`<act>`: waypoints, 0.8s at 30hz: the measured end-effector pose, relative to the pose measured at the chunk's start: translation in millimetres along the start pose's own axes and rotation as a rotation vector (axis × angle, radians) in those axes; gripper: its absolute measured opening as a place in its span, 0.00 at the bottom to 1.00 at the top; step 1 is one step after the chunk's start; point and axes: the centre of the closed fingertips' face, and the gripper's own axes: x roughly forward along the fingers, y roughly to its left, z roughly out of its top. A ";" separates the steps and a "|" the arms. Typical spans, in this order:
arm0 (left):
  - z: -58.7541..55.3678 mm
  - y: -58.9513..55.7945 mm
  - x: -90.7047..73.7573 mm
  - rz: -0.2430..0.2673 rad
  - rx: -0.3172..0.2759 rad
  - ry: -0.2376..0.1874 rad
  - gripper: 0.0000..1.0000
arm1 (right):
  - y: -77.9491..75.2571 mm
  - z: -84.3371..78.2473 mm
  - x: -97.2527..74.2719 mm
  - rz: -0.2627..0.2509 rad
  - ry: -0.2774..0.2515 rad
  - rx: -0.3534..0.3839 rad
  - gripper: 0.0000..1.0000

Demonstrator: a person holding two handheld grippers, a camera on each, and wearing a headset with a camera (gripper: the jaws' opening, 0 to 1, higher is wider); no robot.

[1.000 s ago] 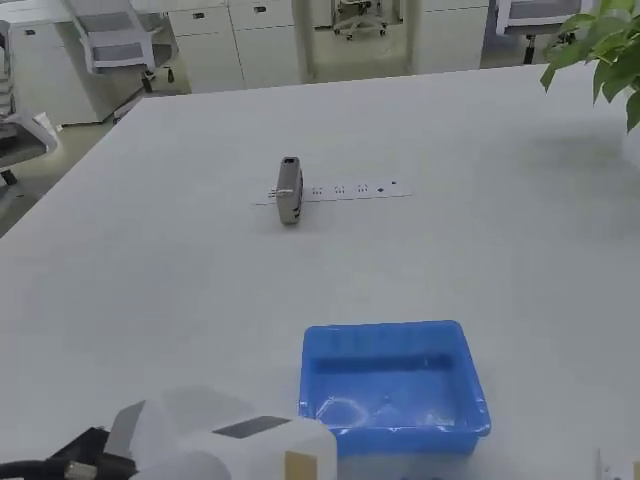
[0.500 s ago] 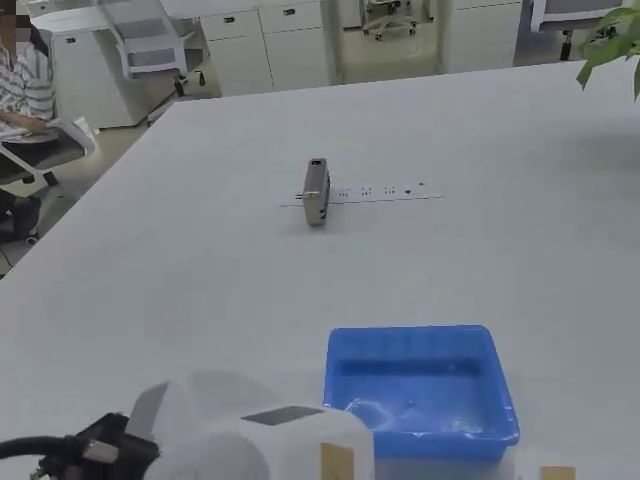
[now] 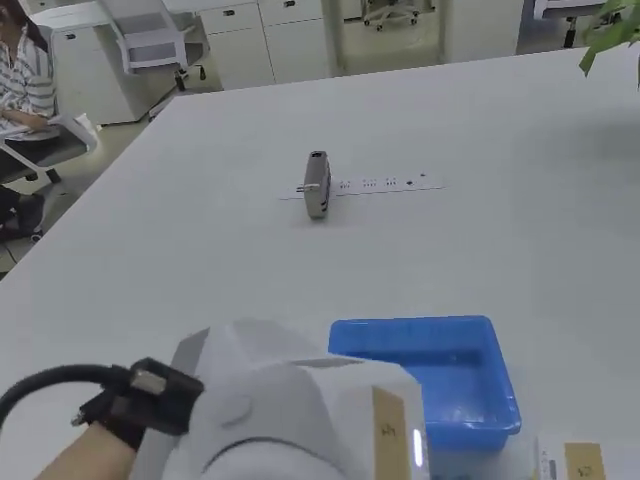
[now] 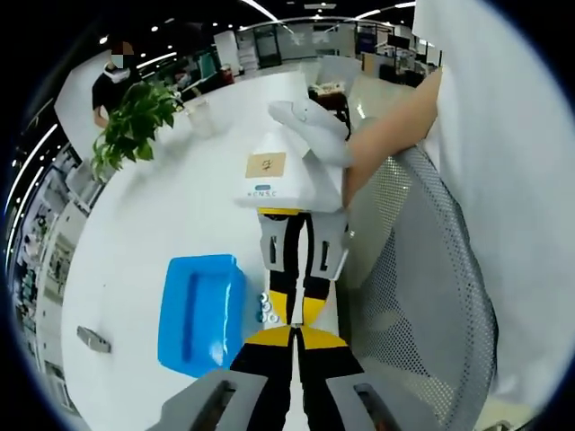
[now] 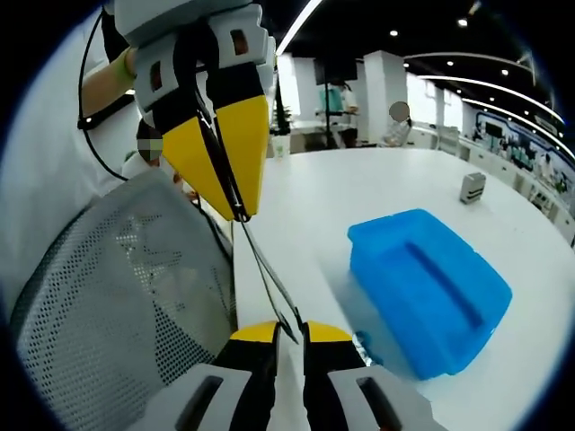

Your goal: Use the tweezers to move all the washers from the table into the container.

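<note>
The thin metal tweezers (image 5: 265,269) stretch between my two grippers. In the right gripper view my right gripper (image 5: 289,337) is shut on their lower end, and my left gripper (image 5: 239,214) reaches in from the upper left, shut on the other end. In the left gripper view the left gripper (image 4: 295,314) meets the right gripper (image 4: 301,278) tip to tip near the table's edge. A few small silver washers (image 4: 267,310) lie on the table beside the jaws, right next to the blue container (image 4: 199,310). The head view has the container (image 3: 500,375) and a gripper's white body (image 3: 290,420) low in front.
A grey device (image 3: 318,184) stands mid-table next to a flat white power strip (image 3: 385,184). A mesh chair back (image 4: 422,296) sits close behind the table's near edge. A potted plant (image 4: 135,121) stands at the table's far end. Office chairs and cabinets lie beyond.
The head camera has shifted. The gripper's white body has risen further into the head view from the bottom and now covers the container's near left corner. The container has not moved.
</note>
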 end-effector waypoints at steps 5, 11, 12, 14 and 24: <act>6.5 12.4 5.7 -0.004 0.009 -0.001 0.00 | -9.8 -0.6 -6.6 -0.042 -0.004 0.044 0.06; 13.0 20.6 12.3 -0.027 0.023 0.001 0.00 | -13.7 -2.4 -10.6 -0.069 0.004 0.066 0.06; 13.7 21.2 13.1 -0.031 0.027 0.003 0.00 | -15.1 -3.2 -11.5 -0.077 0.009 0.065 0.06; 15.9 22.6 14.6 -0.039 0.037 0.007 0.00 | -16.2 -4.1 -13.0 -0.086 0.014 0.064 0.06; 16.5 25.8 21.3 -0.063 0.062 0.016 0.00 | -22.9 -10.6 -14.9 -0.107 0.033 0.080 0.06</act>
